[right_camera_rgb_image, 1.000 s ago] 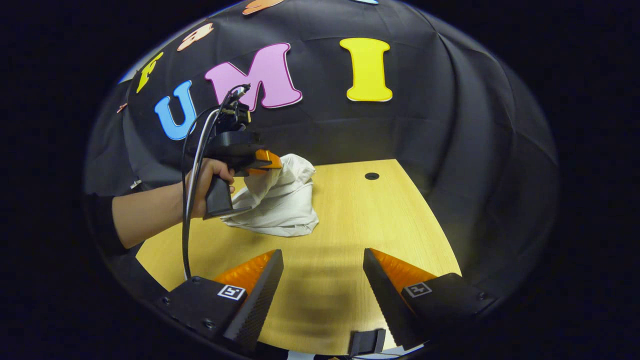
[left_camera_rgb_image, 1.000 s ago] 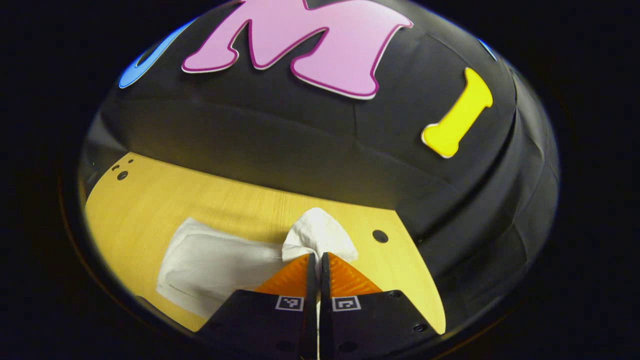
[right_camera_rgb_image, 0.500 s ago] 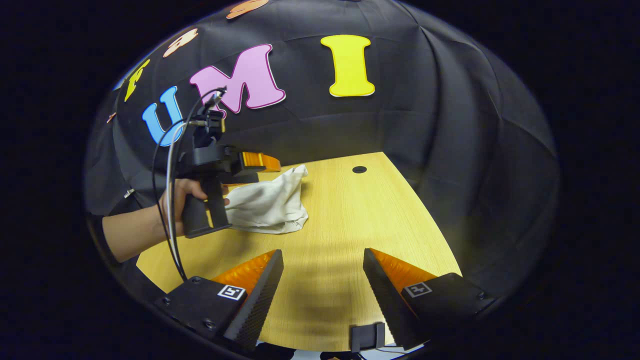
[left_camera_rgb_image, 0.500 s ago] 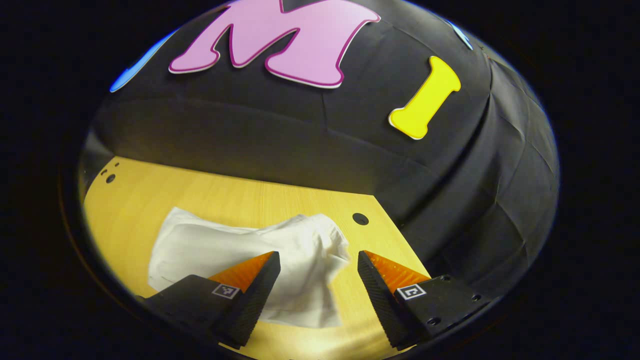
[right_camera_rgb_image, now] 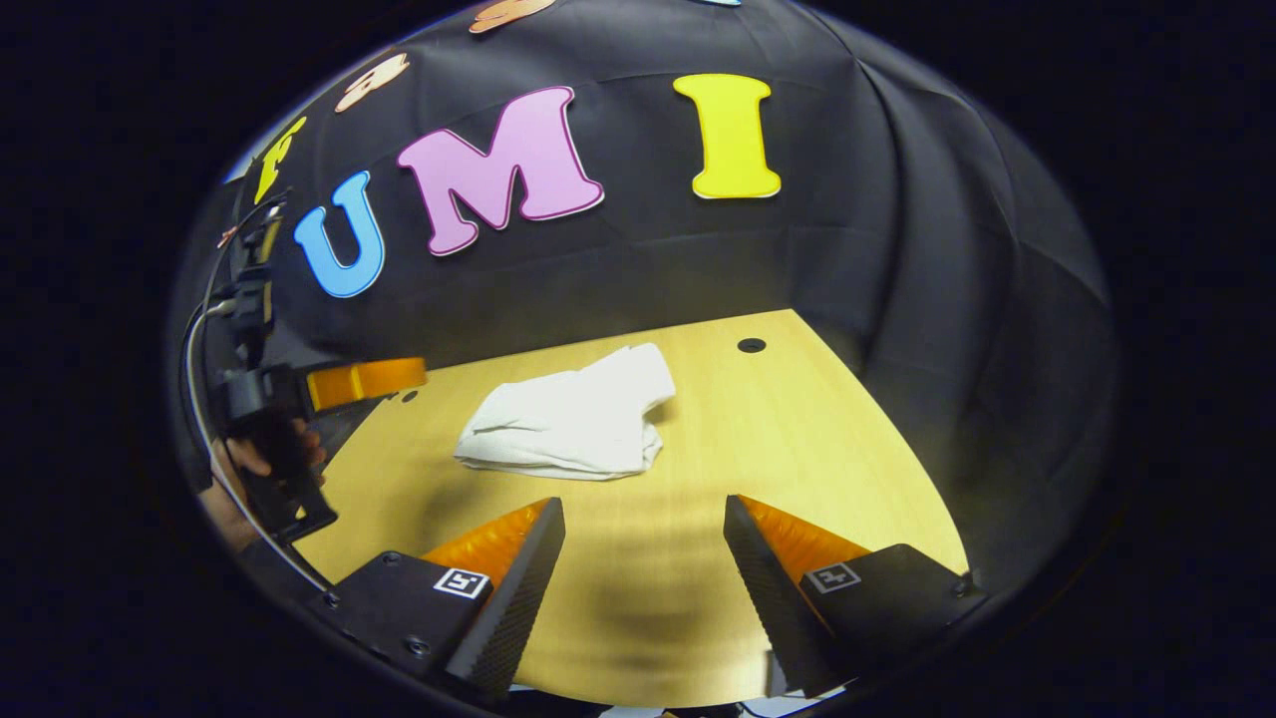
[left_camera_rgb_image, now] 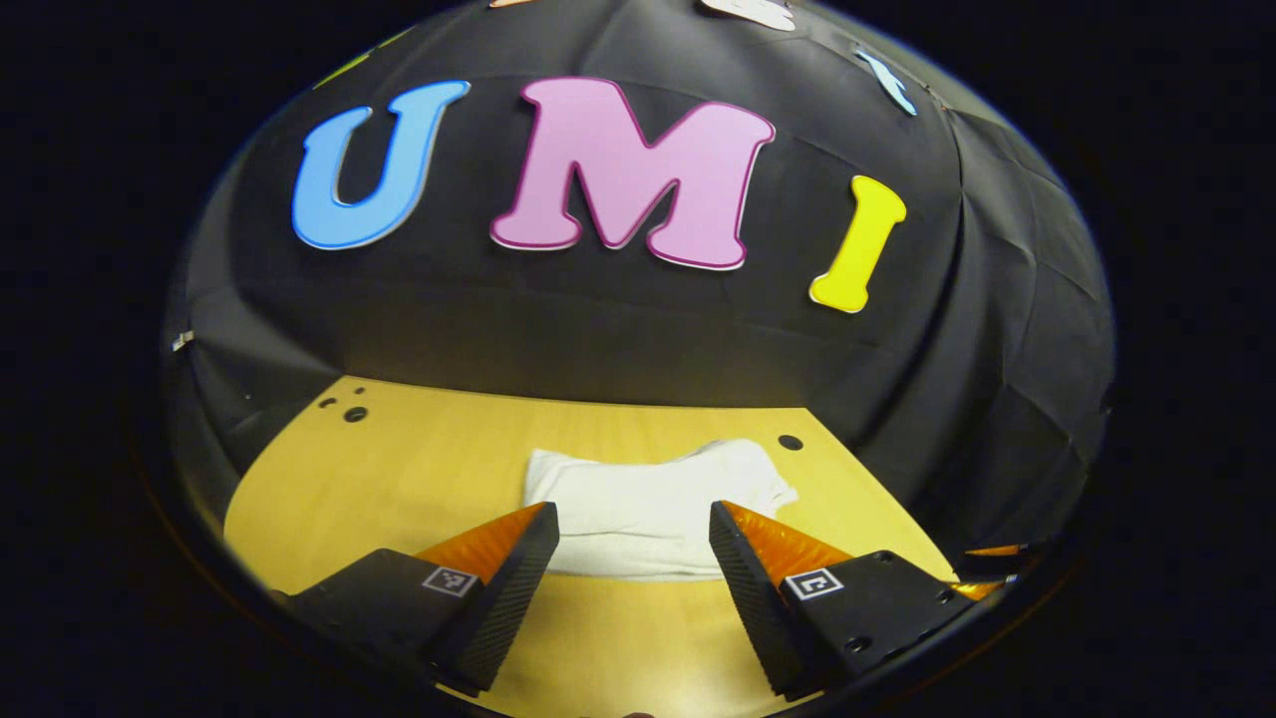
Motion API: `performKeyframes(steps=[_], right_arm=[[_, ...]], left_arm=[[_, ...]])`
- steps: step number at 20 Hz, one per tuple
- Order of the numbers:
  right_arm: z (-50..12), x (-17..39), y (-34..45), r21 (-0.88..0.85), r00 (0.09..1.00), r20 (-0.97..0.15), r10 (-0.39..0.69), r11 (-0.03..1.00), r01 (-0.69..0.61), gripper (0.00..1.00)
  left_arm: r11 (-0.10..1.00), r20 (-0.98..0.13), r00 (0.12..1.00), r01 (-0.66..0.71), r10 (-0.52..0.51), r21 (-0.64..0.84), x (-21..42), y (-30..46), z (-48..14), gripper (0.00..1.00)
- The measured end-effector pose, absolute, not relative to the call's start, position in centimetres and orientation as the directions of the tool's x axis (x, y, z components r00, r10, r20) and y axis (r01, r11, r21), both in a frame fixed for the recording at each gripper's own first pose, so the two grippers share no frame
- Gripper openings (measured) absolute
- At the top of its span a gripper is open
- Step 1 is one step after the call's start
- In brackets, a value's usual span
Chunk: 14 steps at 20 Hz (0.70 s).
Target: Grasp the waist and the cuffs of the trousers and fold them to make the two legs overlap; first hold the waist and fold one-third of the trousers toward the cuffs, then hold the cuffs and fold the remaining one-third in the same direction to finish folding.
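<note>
- We see the white trousers (left_camera_rgb_image: 653, 509) lying folded into a compact bundle on the wooden tabletop (left_camera_rgb_image: 399, 469), toward its far side, near a round hole (left_camera_rgb_image: 790, 442) in the board.
- In the left gripper view, our left gripper (left_camera_rgb_image: 630, 558) hangs above the tabletop with its fingers (left_camera_rgb_image: 518, 568) spread wide and nothing between them; the bundle lies just beyond the tips.
- In the right gripper view, the trousers (right_camera_rgb_image: 573, 419) rest well ahead of our right gripper (right_camera_rgb_image: 643, 578), whose fingers (right_camera_rgb_image: 768, 588) are also wide apart and hold nothing.
- The same view shows the left gripper (right_camera_rgb_image: 364, 379) off at the left edge, clear of the cloth, gripped by a hand (right_camera_rgb_image: 249, 469) with a cable (right_camera_rgb_image: 194, 399) looping past it.
- The bundle's right end bunches up a little higher than the rest.
- Two small holes (left_camera_rgb_image: 344, 410) mark the tabletop's far left corner.
</note>
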State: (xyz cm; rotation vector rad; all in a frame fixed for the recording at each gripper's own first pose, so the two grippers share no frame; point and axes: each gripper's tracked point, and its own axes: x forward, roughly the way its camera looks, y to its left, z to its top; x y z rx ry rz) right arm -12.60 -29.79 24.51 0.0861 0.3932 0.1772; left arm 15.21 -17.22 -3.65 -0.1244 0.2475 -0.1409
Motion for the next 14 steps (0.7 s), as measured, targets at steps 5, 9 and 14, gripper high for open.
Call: performKeyframes(steps=[5, 9, 14], right_arm=[[24.3, -13.8, -25.8, 0.085, 0.907, -0.366, 0.207, 0.978, -0.189, 0.98], [23.3, -15.8, -22.1, 0.077, 0.902, -0.373, 0.217, 0.976, -0.204, 0.99], [22.3, -17.7, -17.2, 0.046, 0.911, -0.360, 0.201, 0.979, -0.198, 0.99]], left_arm=[[0.997, -0.242, 0.970, 0.013, -0.030, -0.070, 7.0, -10.9, -5.9, 0.95], [0.998, -0.263, 0.963, 0.051, -0.061, -0.044, 3.0, -9.2, -7.2, 0.96], [0.996, -0.232, 0.970, 0.059, -0.073, -0.066, 1.2, -4.9, -7.3, 0.96]])
